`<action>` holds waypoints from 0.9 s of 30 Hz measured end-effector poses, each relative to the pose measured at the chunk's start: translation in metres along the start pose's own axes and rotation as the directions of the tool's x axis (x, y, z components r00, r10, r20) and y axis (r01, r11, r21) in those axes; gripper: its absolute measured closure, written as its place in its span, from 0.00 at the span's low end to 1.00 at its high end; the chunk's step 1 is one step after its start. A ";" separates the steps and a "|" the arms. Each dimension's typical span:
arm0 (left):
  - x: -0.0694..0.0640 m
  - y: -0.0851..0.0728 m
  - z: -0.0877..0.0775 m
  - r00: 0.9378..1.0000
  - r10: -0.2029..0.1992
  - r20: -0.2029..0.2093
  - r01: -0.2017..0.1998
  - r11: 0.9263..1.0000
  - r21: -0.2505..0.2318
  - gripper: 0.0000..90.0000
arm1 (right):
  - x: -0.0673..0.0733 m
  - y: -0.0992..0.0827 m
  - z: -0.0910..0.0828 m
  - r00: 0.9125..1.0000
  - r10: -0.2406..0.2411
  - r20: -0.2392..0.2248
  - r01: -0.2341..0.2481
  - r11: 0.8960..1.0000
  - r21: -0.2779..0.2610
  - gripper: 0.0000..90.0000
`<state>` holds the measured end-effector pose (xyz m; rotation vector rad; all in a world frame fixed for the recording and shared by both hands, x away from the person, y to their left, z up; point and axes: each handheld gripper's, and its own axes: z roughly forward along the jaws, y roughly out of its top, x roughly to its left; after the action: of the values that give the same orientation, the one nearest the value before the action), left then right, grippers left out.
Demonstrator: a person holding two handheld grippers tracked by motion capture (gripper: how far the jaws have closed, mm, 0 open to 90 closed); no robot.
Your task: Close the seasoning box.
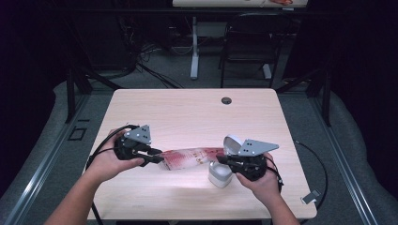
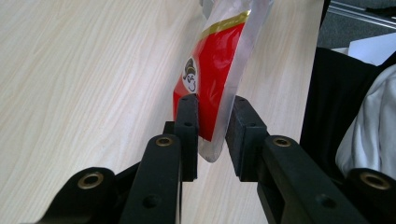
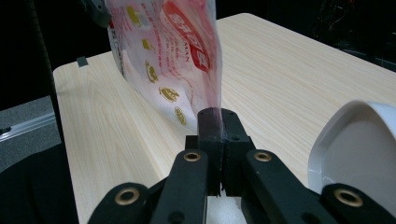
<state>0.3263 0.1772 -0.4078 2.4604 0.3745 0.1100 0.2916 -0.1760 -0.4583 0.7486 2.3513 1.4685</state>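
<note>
Your right gripper [image 3: 219, 123] is clamped tight on the clear edge of the red and white pouch [image 3: 163, 56], jaws pressed together with only the film between them; your left gripper [image 2: 215, 126] straddles the opposite end of the pouch [image 2: 212, 70], one pad against the film and the other just off it, so that grip looks loose rather than firm. From above, the pouch [image 1: 187, 158] hangs stretched between your two grippers just over the bench [image 1: 187, 112], left gripper [image 1: 157, 158] at one end, right gripper [image 1: 218, 159] at the other; the white container [image 1: 220, 173] with its hinged lid [image 1: 232, 143] raised sits right beside your right hand. It looks as if you mean to bring the pouch to that container; close the left jaws fully before you pull or tilt, or the slick film may slide out; keep both holds on the sealed border, not the filled body; lift the pouch clear of the lid rather than dragging across it, since the container looks light and could tip.
</note>
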 end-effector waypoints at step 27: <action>0.006 -0.043 0.028 0.993 -0.106 0.045 0.109 0.990 -0.092 0.83 | 0.010 0.043 0.004 0.996 -0.083 -0.013 0.083 0.994 0.069 0.99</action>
<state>0.3263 0.1952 -0.4559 2.3404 0.4726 0.0316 0.2971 -0.1523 -0.4216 0.6533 2.4210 1.3658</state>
